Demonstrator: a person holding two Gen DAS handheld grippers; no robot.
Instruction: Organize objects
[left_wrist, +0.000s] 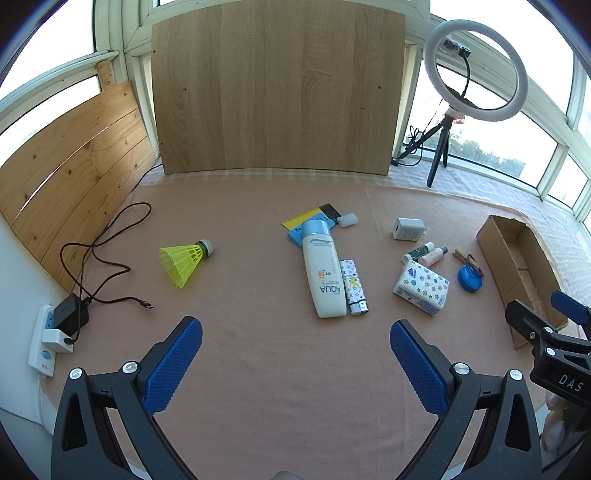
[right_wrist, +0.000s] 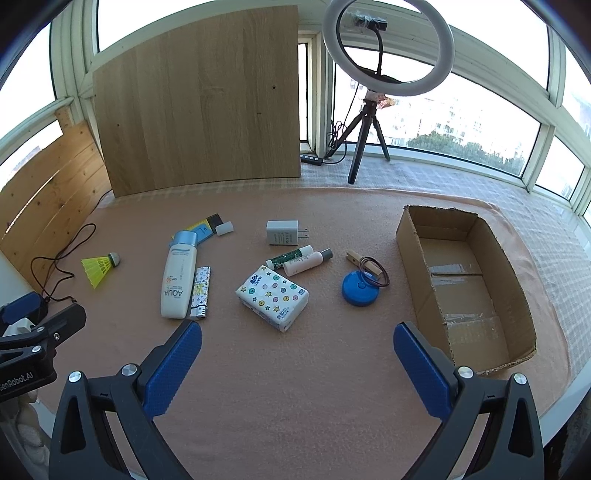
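Both grippers hang tilted down over the near edge of the bench, which is covered in a pink cloth; the left gripper has its blue fingers spread wide with nothing between them, and the right gripper likewise stands spread and empty; the objects lie scattered ahead of them; a yellow shuttlecock lies alone on the left, near a dark cable; in the middle a white sunscreen bottle lies with a patterned lighter touching its side, its cap end resting on a blue and yellow flat item; a white charger plug sits farther right; two small tubes lie just behind a tissue pack; a blue round lid lies beside a wooden clothespin; the open cardboard box stands empty at the right.
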